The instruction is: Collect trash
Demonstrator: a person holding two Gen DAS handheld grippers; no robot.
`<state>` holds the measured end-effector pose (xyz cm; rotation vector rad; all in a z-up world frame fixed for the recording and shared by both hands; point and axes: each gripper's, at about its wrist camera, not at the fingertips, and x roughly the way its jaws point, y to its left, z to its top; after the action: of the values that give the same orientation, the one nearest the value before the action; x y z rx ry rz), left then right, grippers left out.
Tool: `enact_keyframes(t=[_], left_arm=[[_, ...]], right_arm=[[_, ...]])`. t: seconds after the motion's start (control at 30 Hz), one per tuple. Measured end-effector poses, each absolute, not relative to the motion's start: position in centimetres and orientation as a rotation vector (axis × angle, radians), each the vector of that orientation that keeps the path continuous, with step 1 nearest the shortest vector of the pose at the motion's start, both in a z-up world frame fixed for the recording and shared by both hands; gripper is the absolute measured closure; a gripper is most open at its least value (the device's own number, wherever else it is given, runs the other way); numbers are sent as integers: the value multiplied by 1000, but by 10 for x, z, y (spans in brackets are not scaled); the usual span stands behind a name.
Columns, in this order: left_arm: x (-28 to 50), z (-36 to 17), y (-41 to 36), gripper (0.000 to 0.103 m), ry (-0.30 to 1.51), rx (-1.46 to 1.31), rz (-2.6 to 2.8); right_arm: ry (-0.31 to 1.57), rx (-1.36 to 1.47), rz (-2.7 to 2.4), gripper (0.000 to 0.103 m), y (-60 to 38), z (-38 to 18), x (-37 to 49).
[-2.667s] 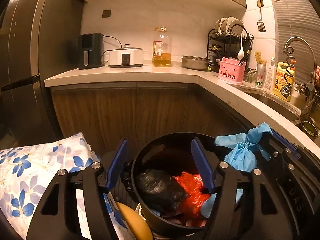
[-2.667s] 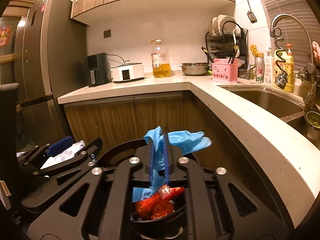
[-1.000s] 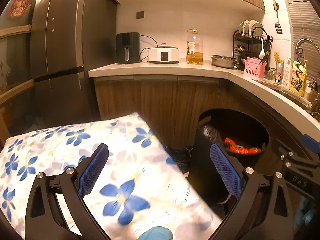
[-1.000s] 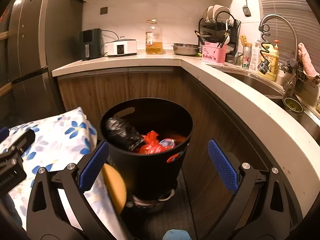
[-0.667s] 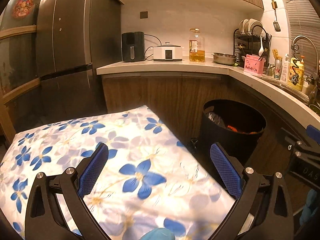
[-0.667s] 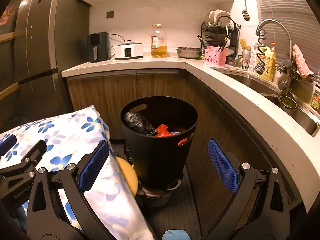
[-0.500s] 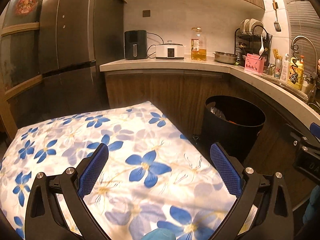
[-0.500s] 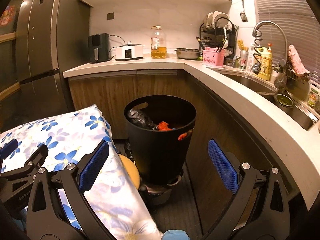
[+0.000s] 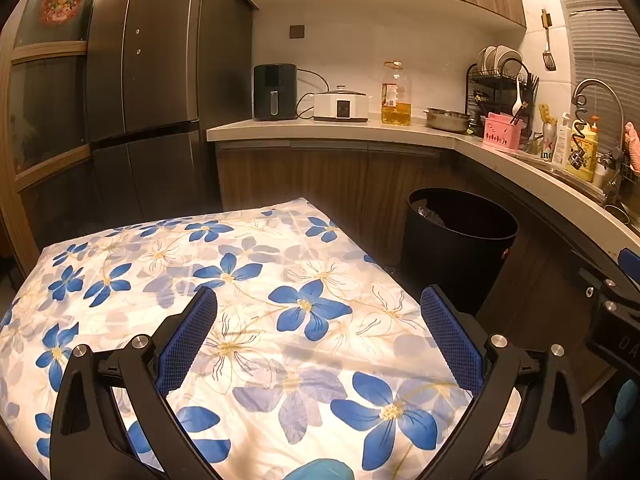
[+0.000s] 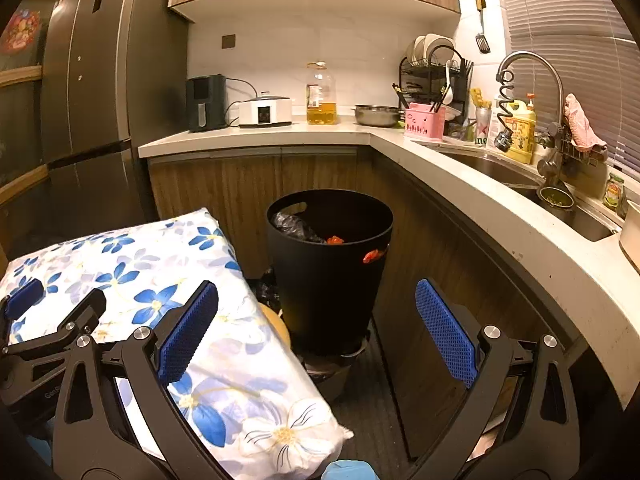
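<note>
1. The left gripper (image 9: 318, 336) hung with its jaws spread wide and nothing between them, above the floral cushion (image 9: 240, 300) that filled the near ground of its view.
2. The right gripper (image 10: 316, 332) was likewise released and empty, with the cushion's right edge under its left finger.
3. Beyond the right gripper, straight ahead along its fingers, stood the black bin (image 10: 330, 264), upright on the floor against the cabinet fronts. It sat just beside the cushion's far right corner.
4. Inside the bin lay the collected trash: a crumpled black bag (image 10: 294, 226) toward the left wall and a scrap of red plastic (image 10: 335, 240) near the middle. More red showed through a handle slot.
5. From the left gripper the bin (image 9: 460, 244) lay ahead and off to the right, so the right gripper seemed the nearer one and the better lined up.
6. No loose trash showed on the cushion or on the far surface (image 10: 256, 134); the next piece probably lay out of view.
</note>
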<state>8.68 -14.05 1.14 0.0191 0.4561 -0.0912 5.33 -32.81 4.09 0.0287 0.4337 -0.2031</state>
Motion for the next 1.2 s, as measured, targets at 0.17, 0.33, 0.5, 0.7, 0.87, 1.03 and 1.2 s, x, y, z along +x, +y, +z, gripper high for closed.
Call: enact_keyframes(t=[0.17,0.33,0.5,0.7,0.87,1.03,1.2], left_arm=[[79,11,-138,6,452,21,-97],[76,10,-134,6,457,17,-93],[75,8,-132,6,461,10,-94],[74,9,-131,6,457,10,-93],[74,8,-131,6,461,10,-88],[75,8,-130,6,462,9,-85],[75,8,-130,6,463,10,-85]], right_arm=[[432,26,-198,5,-322,39,45],[440,22,-191,5,-316,36,41],[440,18,-194,5,-312,36,40],[441,17,-191,5,-311,35,40],[448,18,-188,5,-309,35,41],[453,22,-186,5,-310,34,42],[456,24,-185,5,-310,33,44]])
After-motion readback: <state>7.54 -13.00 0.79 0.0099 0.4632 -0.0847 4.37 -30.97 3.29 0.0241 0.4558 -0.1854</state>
